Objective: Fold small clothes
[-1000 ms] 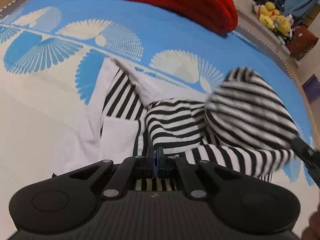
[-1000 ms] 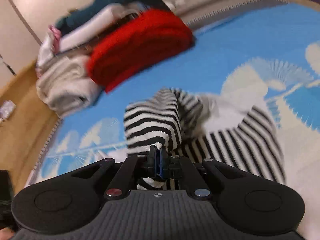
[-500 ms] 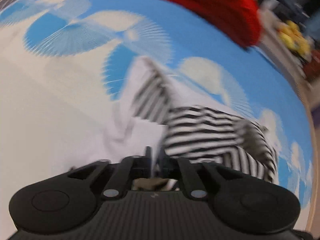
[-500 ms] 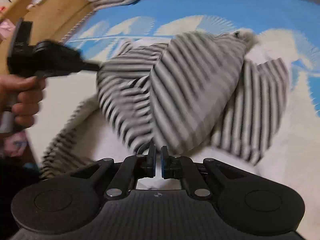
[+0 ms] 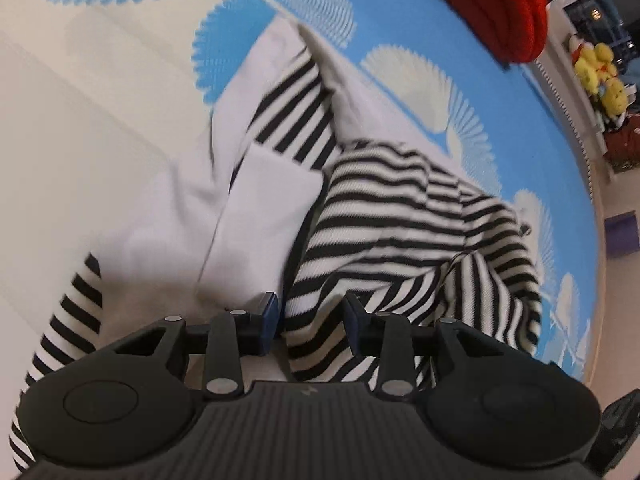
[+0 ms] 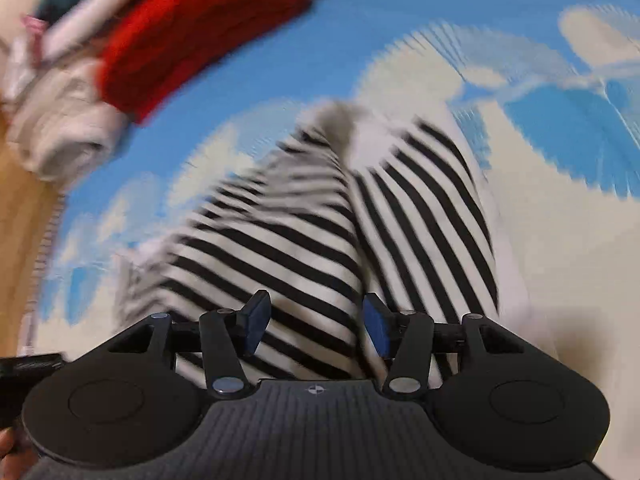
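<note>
- Left wrist view: we see the left gripper (image 5: 310,316) at bottom centre, its jaws spread after just opening; a fold of the black-and-white striped garment (image 5: 404,224) lies between them, but the pads do not press it.
- The garment sprawls across the frame's middle on the blue-and-cream patterned blanket (image 5: 400,12), white panels to the left.
- A red knit (image 5: 496,4) sits upper right; yellow plush toys (image 5: 600,72) lie beyond the blanket's edge.
- Bare blanket opens at the left.
- Right wrist view, blurred: the right gripper (image 6: 316,320) has likewise just opened over striped cloth, gripping nothing.
- Red knit and a pale folded pile (image 6: 60,128) crowd the upper left; open blanket lies right.
</note>
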`<state>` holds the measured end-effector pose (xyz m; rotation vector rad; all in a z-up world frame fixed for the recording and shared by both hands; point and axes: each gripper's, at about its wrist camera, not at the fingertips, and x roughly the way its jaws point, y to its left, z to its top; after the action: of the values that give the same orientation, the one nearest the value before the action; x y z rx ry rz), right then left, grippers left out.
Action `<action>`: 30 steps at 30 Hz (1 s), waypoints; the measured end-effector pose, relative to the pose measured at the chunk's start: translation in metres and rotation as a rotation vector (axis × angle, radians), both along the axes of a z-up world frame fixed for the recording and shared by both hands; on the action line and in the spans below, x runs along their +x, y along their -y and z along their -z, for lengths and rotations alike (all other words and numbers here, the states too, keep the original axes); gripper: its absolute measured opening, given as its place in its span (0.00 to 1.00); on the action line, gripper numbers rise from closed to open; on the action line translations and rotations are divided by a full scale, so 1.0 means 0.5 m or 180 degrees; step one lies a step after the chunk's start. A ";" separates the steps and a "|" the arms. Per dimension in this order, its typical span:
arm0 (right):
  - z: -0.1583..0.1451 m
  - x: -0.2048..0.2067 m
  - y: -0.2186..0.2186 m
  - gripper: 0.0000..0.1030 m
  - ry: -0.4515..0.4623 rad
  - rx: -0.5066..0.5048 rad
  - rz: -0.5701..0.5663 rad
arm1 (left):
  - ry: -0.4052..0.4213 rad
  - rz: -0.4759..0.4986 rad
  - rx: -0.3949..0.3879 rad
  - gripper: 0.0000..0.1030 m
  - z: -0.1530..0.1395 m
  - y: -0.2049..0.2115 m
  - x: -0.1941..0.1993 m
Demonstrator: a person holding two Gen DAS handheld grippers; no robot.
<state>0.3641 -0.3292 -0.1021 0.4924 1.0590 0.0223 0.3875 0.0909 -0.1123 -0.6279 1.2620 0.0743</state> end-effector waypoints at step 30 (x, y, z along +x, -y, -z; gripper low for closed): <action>0.011 -0.013 0.038 0.31 -0.0242 0.0152 -0.0041 | 0.0099 -0.0130 0.0152 0.01 -0.013 -0.072 0.005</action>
<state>0.3578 -0.3480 -0.1077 0.5329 1.1380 0.0407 0.3898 0.1269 -0.1059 -0.6114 1.2141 0.1278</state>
